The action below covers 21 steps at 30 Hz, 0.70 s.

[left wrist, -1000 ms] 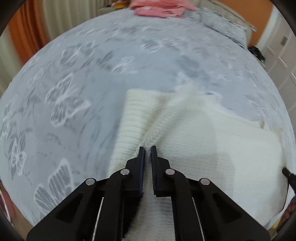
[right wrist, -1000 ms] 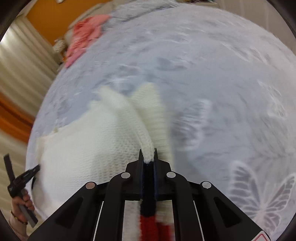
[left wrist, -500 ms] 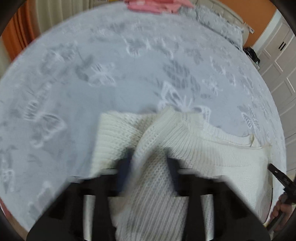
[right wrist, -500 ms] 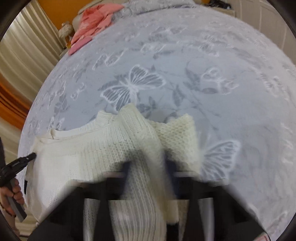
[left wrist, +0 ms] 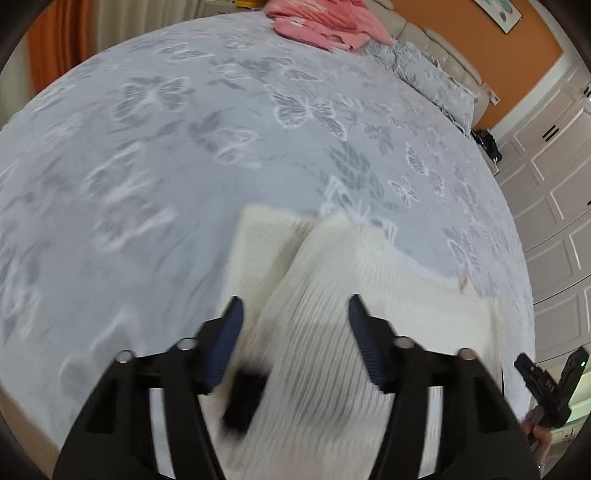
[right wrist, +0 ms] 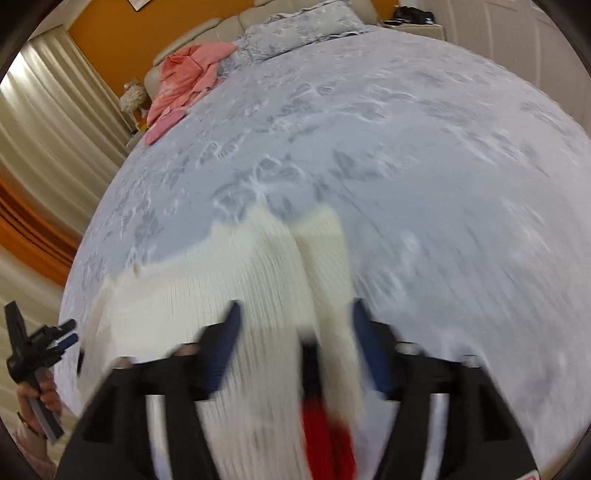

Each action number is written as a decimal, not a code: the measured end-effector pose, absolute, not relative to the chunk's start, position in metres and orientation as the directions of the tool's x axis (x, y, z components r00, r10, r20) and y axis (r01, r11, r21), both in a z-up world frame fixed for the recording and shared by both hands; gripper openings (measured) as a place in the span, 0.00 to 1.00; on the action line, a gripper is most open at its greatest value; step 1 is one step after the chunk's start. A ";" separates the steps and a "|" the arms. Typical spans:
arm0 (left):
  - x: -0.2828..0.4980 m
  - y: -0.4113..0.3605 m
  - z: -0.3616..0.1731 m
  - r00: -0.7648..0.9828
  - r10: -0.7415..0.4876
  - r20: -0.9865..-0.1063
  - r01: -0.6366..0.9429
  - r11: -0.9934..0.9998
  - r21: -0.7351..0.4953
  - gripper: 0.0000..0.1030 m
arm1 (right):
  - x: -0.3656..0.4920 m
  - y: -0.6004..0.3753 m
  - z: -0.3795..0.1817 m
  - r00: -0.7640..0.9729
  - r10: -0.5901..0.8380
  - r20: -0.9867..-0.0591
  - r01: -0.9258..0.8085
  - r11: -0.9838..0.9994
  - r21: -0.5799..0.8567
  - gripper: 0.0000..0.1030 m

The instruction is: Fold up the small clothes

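A cream knitted sweater [left wrist: 332, 295] lies on the grey butterfly-print bedspread [left wrist: 166, 166], with one sleeve folded across its body. It also shows in the right wrist view [right wrist: 221, 288], where a red and dark patch [right wrist: 325, 435] appears at its near edge. My left gripper [left wrist: 293, 308] is open, its jaws wide apart above the folded sleeve, holding nothing. My right gripper [right wrist: 293, 314] is open too, jaws spread over the sweater's other sleeve. Both views are blurred by motion.
A pink garment [left wrist: 325, 18] lies at the far end of the bed near grey pillows [left wrist: 436, 81]; it also shows in the right wrist view [right wrist: 184, 81]. White cabinet doors [left wrist: 554, 203] stand at the right. Curtains [right wrist: 48, 129] hang at the left.
Both grippers were shut on the sweater's folds a second ago. They have opened wide, let the knit drop onto the bed, and pulled back.
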<state>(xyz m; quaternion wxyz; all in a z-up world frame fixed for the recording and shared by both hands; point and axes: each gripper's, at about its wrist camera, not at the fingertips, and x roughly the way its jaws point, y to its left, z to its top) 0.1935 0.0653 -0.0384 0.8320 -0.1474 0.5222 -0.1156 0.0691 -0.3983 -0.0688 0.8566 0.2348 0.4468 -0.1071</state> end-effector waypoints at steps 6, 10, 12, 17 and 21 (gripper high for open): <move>0.118 0.109 -0.075 0.338 -0.323 -0.884 -0.074 0.927 -0.367 0.74 | -0.004 -0.385 -0.117 0.457 0.181 -0.871 0.427 0.814 0.394 0.68; 0.105 0.096 -0.092 0.309 -0.350 -0.884 -0.112 0.910 -0.399 0.76 | -0.002 -0.381 -0.130 0.452 0.249 -0.857 0.443 0.771 0.457 0.70; 0.108 0.088 -0.093 0.326 -0.330 -0.886 -0.119 0.915 -0.385 0.77 | 0.006 -0.382 -0.132 0.471 0.277 -0.837 0.446 0.744 0.497 0.70; 0.119 0.091 -0.095 0.300 -0.414 -0.859 -0.176 0.861 -0.477 0.14 | 0.017 -0.381 -0.125 0.503 0.295 -0.812 0.460 0.704 0.541 0.13; 0.104 0.114 -0.070 0.313 -0.449 -0.837 -0.201 0.830 -0.520 0.13 | -0.010 -0.385 -0.085 0.547 0.232 -0.804 0.426 0.749 0.507 0.10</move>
